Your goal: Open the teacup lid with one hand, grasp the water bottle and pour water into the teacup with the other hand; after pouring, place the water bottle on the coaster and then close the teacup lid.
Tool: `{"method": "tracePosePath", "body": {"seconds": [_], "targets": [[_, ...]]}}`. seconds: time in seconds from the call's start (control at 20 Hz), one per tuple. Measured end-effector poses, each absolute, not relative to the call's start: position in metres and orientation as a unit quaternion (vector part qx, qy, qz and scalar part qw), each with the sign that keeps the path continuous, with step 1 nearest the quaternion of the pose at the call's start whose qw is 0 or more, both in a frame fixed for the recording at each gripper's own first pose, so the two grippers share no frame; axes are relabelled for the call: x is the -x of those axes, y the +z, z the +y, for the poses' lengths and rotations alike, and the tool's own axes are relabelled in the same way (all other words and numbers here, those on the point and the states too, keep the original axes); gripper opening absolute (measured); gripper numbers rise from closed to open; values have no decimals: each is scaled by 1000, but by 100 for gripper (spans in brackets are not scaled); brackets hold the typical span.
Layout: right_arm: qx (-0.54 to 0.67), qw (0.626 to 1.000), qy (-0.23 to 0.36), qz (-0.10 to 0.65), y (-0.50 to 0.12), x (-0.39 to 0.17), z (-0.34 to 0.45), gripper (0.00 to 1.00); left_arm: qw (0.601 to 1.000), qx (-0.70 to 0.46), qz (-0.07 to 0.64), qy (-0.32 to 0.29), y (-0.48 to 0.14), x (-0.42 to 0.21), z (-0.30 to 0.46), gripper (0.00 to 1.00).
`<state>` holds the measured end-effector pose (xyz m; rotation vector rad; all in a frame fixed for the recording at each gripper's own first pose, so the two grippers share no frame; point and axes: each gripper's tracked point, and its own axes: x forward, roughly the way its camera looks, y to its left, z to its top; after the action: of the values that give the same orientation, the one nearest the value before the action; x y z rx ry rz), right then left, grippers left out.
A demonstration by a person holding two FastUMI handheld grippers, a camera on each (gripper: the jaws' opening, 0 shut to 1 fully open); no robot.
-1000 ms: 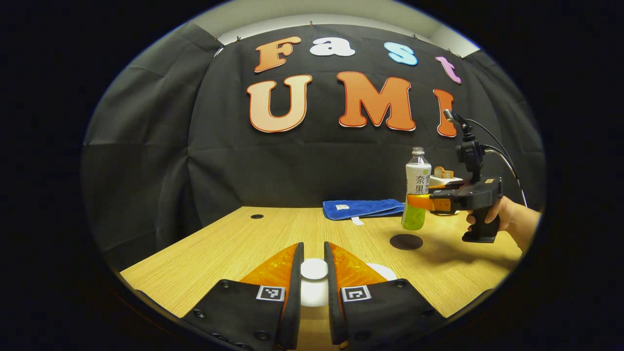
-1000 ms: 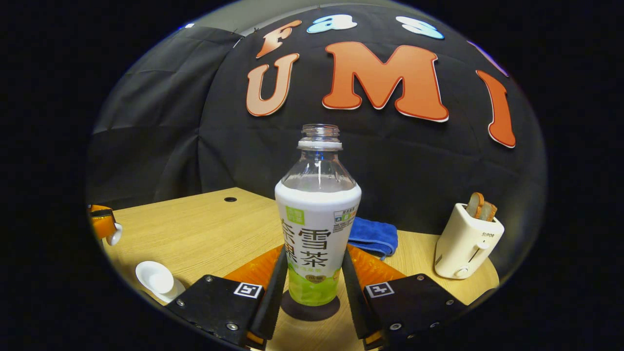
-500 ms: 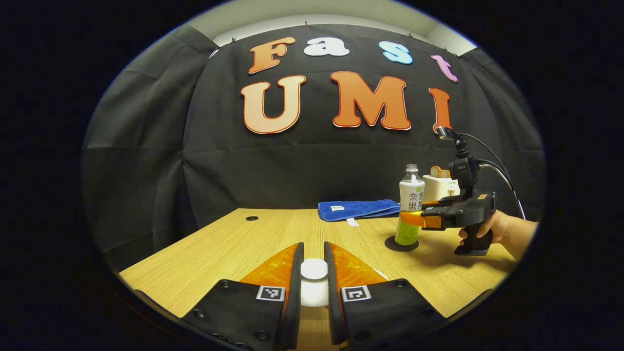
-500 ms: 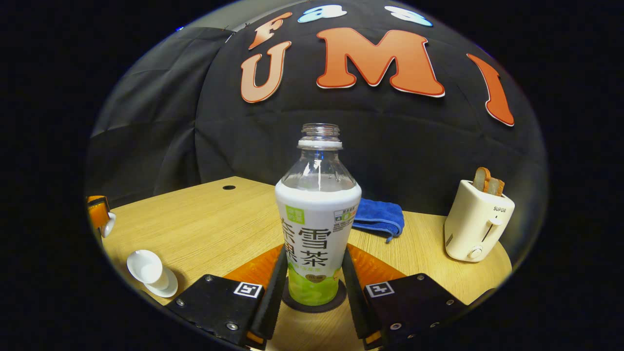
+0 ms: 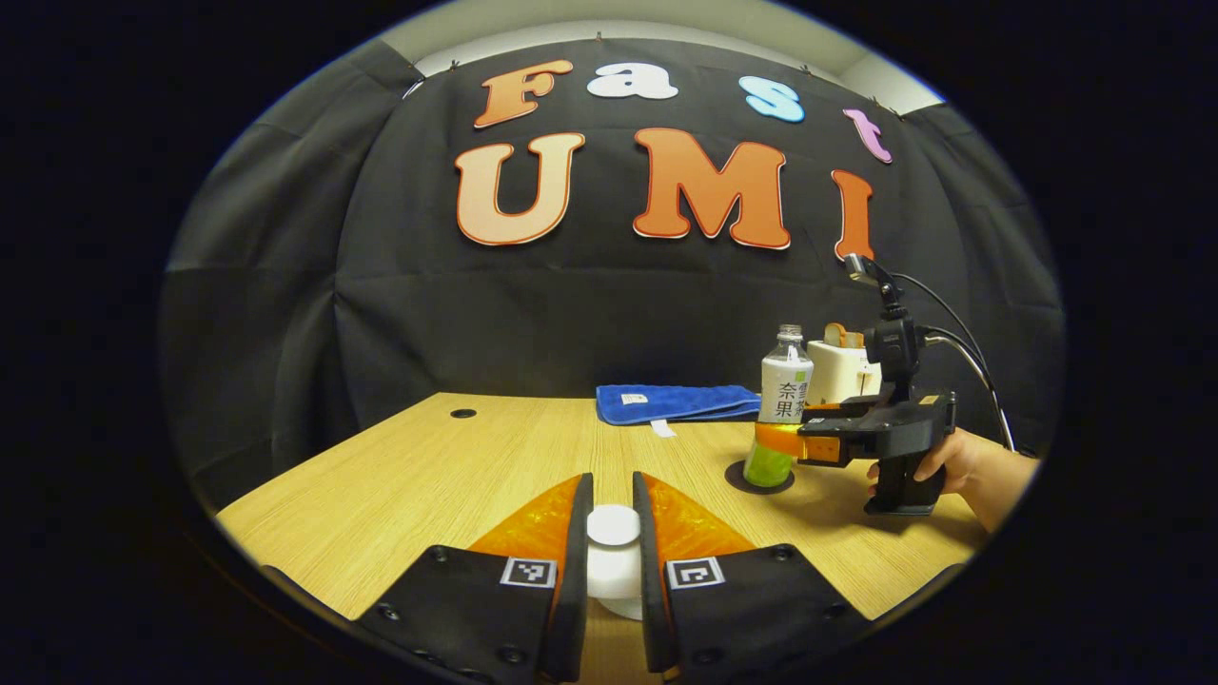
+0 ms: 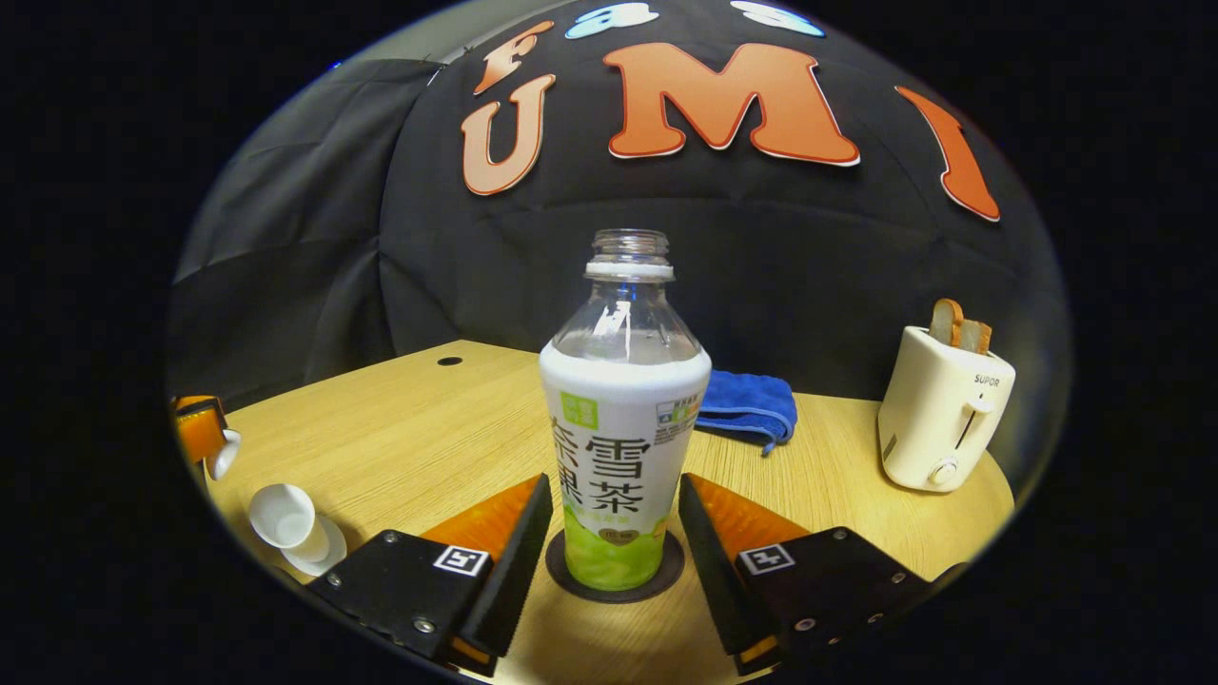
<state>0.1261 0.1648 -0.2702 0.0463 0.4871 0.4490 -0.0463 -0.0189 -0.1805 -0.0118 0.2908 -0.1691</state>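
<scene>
lid (image 5: pixel 613 561): lower part hid between fingers | left gripper (image 6: pixel 202 430): cut off at edge | label: too small

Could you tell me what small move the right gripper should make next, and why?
Probably draw the right gripper straight back. The water bottle stands upright on the coaster, and the fingers are spread with gaps on both sides, so it is released. That clears the way for the left gripper to return the lid.

Black creased cloth wall (image 5: pixel 285 314) behind a light wooden table (image 5: pixel 447 476) with a small round hole (image 5: pixel 463 414), pale ceiling strip (image 5: pixel 609 24) above, blue folded towel (image 6: pixel 747 404) and cream toaster (image 6: pixel 942 409) at the back.
</scene>
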Motion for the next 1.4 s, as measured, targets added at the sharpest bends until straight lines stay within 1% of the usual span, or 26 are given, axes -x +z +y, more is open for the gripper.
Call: {"method": "tracePosePath", "body": {"seconds": [0.05, 0.1, 0.15, 0.25, 0.3, 0.35, 0.5, 0.55, 0.65, 0.75, 1.2, 1.3, 1.4], "targets": [[-25, 945, 220, 240, -270, -125, 163, 87, 986, 9, 144, -88, -179, 46, -22, 28], [-27, 945, 220, 240, -268, -123, 160, 89, 985, 14, 144, -91, -181, 44, -25, 26], [-27, 946, 220, 238, -265, -120, 157, 94, 984, 20, 147, -97, -183, 43, -31, 28], [-26, 948, 218, 231, -257, -115, 148, 96, 982, 29, 153, -105, -190, 43, -39, 28], [-27, 949, 216, 226, -253, -113, 144, 97, 982, 27, 155, -105, -192, 40, -41, 26], [-28, 951, 216, 222, -248, -109, 140, 97, 981, 24, 159, -105, -195, 38, -42, 28], [-35, 955, 213, 205, -233, -99, 128, 97, 980, 18, 169, -106, -207, 33, -48, 27], [-36, 956, 213, 199, -226, -95, 123, 97, 979, 15, 174, -108, -211, 32, -50, 28], [-40, 954, 230, 189, -216, -83, 120, 97, 978, -6, 179, -108, -220, 32, -48, 28], [-41, 954, 234, 184, -210, -73, 113, 97, 976, -12, 187, -108, -227, 33, -49, 28], [-28, 969, 203, 141, -175, -56, 81, 97, 973, -28, 205, -107, -241, 35, -54, 28], [-34, 970, 196, 141, -172, -52, 76, 97, 972, -35, 206, -105, -241, 37, -53, 31], [-37, 972, 187, 139, -169, -50, 70, 97, 976, -36, 190, -100, -228, 36, -49, 38]]}}
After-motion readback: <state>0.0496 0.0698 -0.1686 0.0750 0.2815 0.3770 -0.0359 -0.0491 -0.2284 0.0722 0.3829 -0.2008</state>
